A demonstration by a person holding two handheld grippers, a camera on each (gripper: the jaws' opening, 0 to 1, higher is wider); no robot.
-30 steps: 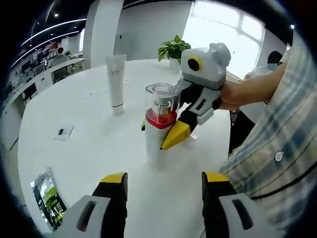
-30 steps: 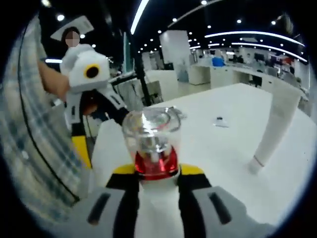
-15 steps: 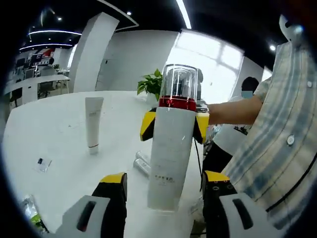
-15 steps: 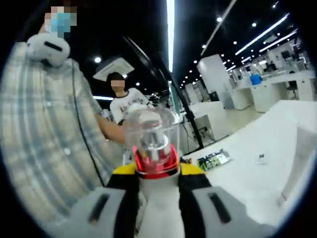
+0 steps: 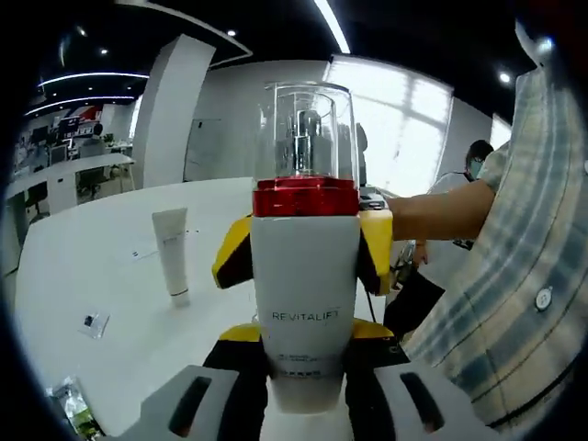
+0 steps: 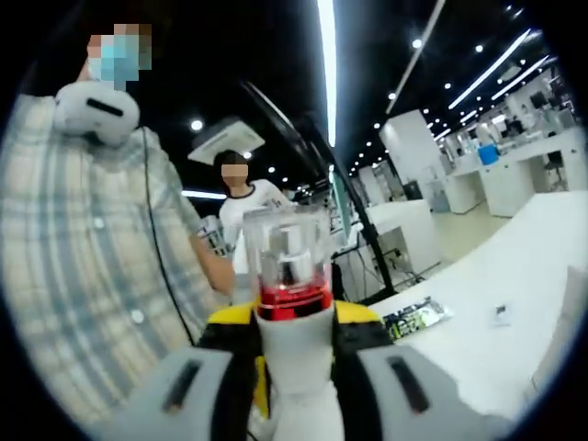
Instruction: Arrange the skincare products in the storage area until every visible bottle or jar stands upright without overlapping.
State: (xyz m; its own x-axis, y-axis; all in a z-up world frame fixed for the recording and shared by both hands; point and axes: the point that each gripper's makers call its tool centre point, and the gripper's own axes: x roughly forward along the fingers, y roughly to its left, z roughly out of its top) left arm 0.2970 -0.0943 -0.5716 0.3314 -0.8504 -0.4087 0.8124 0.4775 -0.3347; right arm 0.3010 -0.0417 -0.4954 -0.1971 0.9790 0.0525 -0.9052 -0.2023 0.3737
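Pump bottle [image 5: 305, 285] is held up off the table [image 5: 119, 303], between both grippers, upright in both views. Body is white, squarish w/ rounded edges, grey "REVITALIFT" print across the front and smaller unreadable lines lower down. A red collar band sits above the body, and on top of that a clear plastic cap w/ a silvery pump head visible inside.

Left gripper [image 5: 305, 381]: jaws closed against the bottle's lower body, one yellow-tipped jaw each side, touching it. Right gripper [image 6: 294, 344]: clamped on the same bottle [image 6: 296, 344] higher up, just under the red collar; in left gripper view its yellow tips [image 5: 367, 248] flank the bottle's shoulders from behind.

White tube [image 5: 172, 253] stands cap-down on the table, well apart from the bottle, to its left in left gripper view. Small card [image 5: 93, 322] lies flat nearer the table edge. A green/black sachet [image 6: 418, 317] lies flat on the table in right gripper view, w/ another small card [image 6: 501, 315] beyond it. Person's plaid shirt [image 6: 83, 276] fills the side of the view.
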